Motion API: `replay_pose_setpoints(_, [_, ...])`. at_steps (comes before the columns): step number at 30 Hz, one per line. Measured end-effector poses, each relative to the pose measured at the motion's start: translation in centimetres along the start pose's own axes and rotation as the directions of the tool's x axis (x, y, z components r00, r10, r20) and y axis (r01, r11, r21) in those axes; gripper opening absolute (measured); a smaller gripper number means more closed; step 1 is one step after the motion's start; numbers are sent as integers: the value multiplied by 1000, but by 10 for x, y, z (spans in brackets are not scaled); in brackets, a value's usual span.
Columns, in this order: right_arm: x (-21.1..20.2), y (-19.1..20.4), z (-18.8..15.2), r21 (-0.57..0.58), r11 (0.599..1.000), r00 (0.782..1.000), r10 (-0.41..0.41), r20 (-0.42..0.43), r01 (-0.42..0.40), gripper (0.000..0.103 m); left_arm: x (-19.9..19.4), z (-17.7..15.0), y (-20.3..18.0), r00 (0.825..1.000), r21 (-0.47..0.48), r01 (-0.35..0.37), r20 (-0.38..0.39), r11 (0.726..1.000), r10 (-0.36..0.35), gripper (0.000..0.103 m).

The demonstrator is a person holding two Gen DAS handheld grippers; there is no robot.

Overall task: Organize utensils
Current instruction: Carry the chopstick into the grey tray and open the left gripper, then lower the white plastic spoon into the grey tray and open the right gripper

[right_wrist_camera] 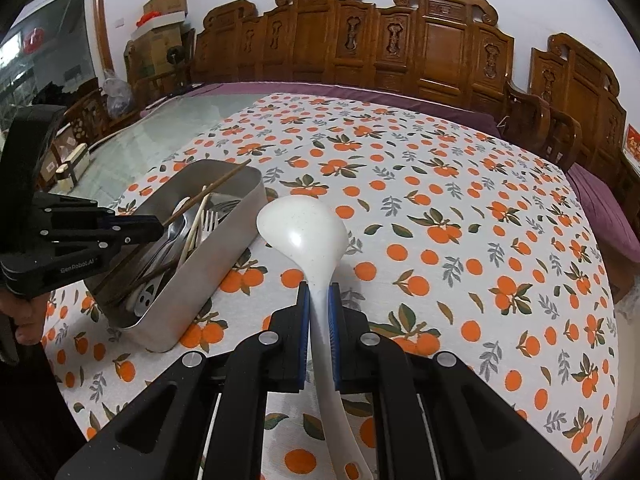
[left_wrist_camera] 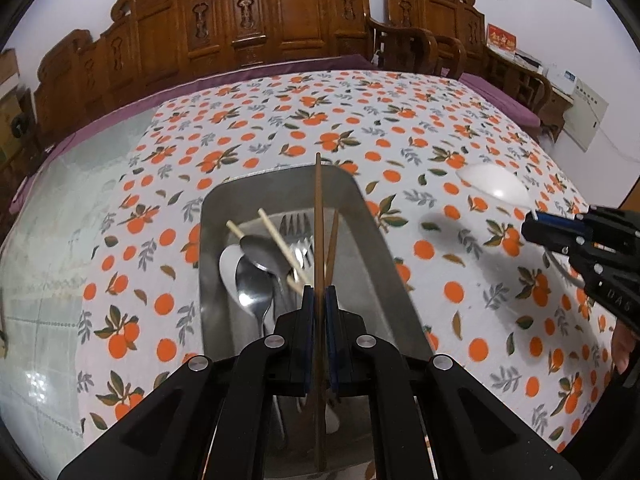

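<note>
A brown chopstick (left_wrist_camera: pixel 318 216) is clamped between the left gripper (left_wrist_camera: pixel 319 296) fingers above the metal tray (left_wrist_camera: pixel 376 240). A white ladle (right_wrist_camera: pixel 304 232) is clamped in the right gripper (right_wrist_camera: pixel 318 294), raised over the surface (right_wrist_camera: pixel 460 200) beside it.

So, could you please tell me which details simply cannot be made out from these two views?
- Left wrist view: the white ladle is motion-blurred, its handle lost behind the right gripper.
- Left wrist view: the brown chopstick has its lower end cut off by the picture edge.
- Right wrist view: utensil handles in the metal tray are hidden by the left gripper.
</note>
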State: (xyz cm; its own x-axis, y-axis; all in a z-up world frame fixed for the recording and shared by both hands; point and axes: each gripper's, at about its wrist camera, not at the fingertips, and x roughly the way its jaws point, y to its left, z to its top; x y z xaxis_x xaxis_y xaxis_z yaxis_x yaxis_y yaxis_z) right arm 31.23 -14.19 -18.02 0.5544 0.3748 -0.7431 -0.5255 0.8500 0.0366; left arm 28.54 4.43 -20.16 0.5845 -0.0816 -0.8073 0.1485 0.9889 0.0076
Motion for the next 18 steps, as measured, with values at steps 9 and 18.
replay_pose_setpoints(9, [0,4,-1,-1,1000,1000,11,1,-11,10,12,-8,6,999,1,-11,-32,1000,11,5])
replay_pose_setpoints(18, [-1,14,3,7,999,999,46,10,-46,10,12,-4,13,1000,-21,-12,-23,1000,12,21])
